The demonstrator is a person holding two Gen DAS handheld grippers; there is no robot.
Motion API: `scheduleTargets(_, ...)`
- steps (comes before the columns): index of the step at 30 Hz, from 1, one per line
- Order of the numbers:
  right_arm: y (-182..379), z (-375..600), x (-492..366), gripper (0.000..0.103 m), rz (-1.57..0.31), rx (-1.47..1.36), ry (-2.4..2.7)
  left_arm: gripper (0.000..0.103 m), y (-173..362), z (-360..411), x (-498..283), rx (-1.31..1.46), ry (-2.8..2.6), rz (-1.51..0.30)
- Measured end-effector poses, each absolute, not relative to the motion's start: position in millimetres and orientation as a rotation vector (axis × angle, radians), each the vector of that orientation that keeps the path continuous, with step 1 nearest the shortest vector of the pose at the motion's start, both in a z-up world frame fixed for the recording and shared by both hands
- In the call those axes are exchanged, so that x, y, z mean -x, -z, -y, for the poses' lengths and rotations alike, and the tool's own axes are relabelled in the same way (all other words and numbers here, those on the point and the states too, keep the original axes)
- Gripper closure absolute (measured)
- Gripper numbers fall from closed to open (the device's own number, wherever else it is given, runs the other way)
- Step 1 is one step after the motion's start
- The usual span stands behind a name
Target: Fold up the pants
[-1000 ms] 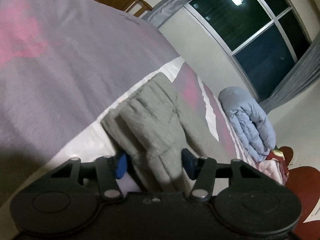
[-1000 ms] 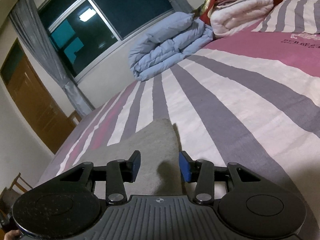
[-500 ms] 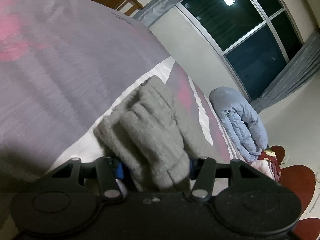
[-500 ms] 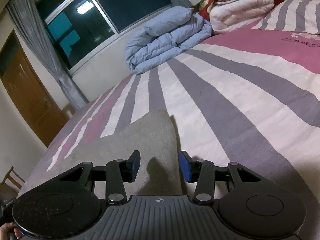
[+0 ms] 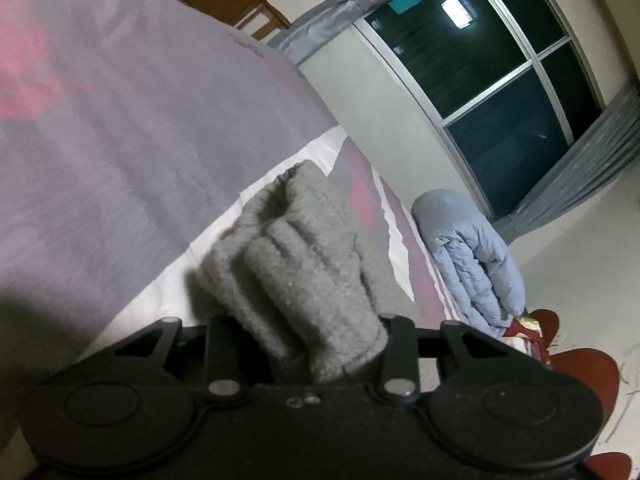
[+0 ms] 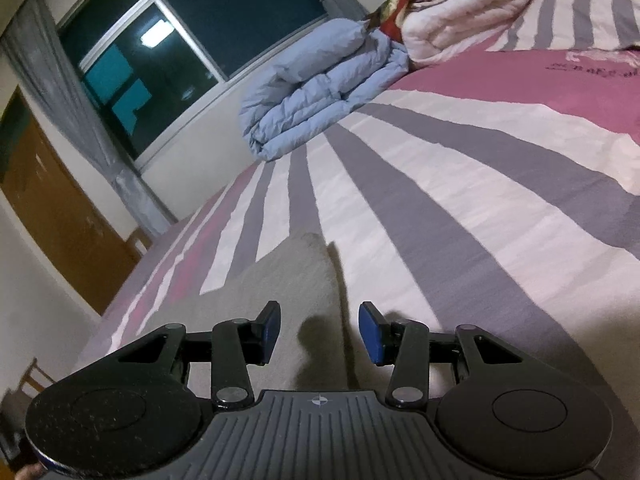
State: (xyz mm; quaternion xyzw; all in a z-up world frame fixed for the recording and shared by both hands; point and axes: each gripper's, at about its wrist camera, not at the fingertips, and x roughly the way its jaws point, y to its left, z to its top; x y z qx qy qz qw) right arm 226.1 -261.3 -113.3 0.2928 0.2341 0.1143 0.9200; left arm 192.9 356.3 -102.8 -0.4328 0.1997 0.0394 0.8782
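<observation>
The left claw is closing on bunched grey fleece pants to lift a fold; the right claw waits released above them.

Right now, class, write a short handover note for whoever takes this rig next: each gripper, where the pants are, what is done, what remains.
Left gripper: jaws closing, with a bunched end of the grey pants between them.
Right gripper: open, empty, above the flat end of the pants, one edge between its fingers.
Pants lie on the striped bed cover.
Done: left end gathered.
Left: probably close the right gripper on its end, then fold and smooth.
</observation>
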Motion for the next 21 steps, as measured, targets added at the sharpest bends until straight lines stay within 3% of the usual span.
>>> scheduleTargets(8,107,290,-225,0.059,-0.469,-0.639,-0.181,0.074,78,-334,-181,0.811,-0.162,-0.380)
scheduleTargets(14,99,313,-227,0.059,-0.442,-0.627,-0.165,0.076,15,-281,-184,0.557,-0.108,-0.330)
scheduleTargets(21,99,331,-230,0.059,-0.438,-0.708,-0.173,0.076,-27,-203,-205,0.455,0.008,-0.328)
